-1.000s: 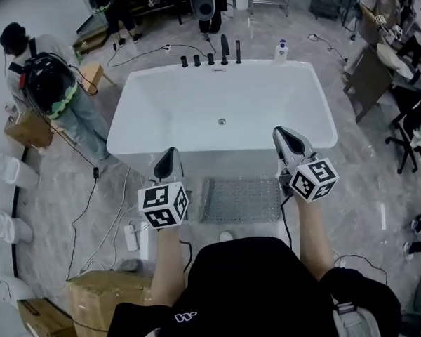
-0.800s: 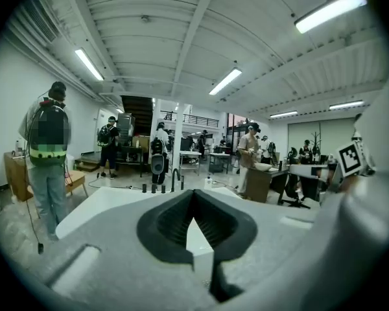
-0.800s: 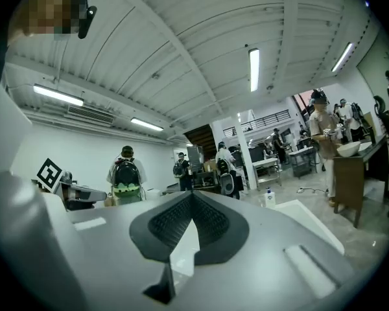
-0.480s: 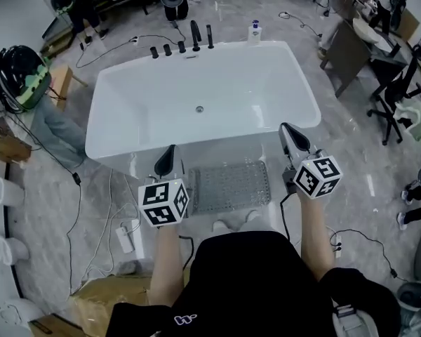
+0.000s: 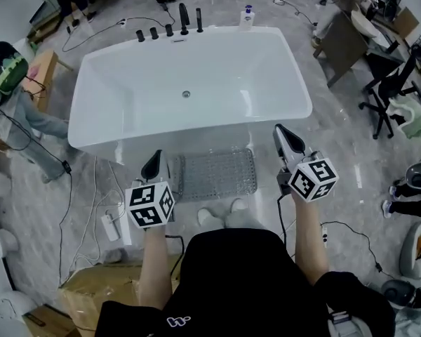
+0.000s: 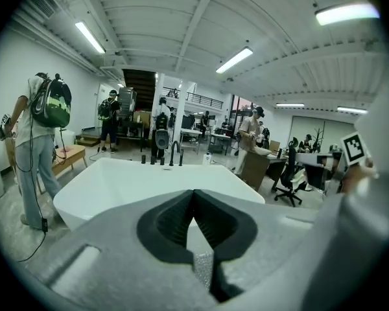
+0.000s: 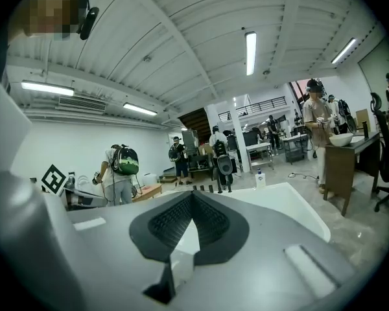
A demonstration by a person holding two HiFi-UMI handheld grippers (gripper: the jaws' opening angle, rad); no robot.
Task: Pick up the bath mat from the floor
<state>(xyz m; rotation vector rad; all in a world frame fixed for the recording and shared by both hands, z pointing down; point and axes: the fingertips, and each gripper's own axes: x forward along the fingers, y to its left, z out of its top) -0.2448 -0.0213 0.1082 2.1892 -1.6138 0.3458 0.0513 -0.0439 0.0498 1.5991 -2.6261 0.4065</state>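
Note:
A clear, bumpy bath mat [image 5: 215, 174] lies flat on the marble floor just in front of the white bathtub [image 5: 112, 83]. My left gripper [image 5: 152, 163] hovers above the mat's left end, jaws shut and empty. My right gripper [image 5: 282, 135] is held higher, off the mat's right end, also shut with nothing in it. In the left gripper view the shut jaws [image 6: 193, 196] point at the tub [image 6: 129, 180], and a sliver of the mat [image 6: 202, 267] shows below them. The right gripper view shows closed jaws [image 7: 192, 198] facing the tub rim [image 7: 292, 203].
Black taps [image 5: 170, 27] and a soap bottle [image 5: 247, 14] stand on the tub's far rim. Cables and a power strip [image 5: 109, 225] trail on the floor at left, by a cardboard box [image 5: 91, 293]. A person with a backpack [image 5: 10, 69] stands left; desks and chairs [image 5: 389, 90] fill the right.
Both grippers have come down and toward the floor, still shut. The tub and mat have slid left in the head view as I leaned in; my feet now show below the mat.

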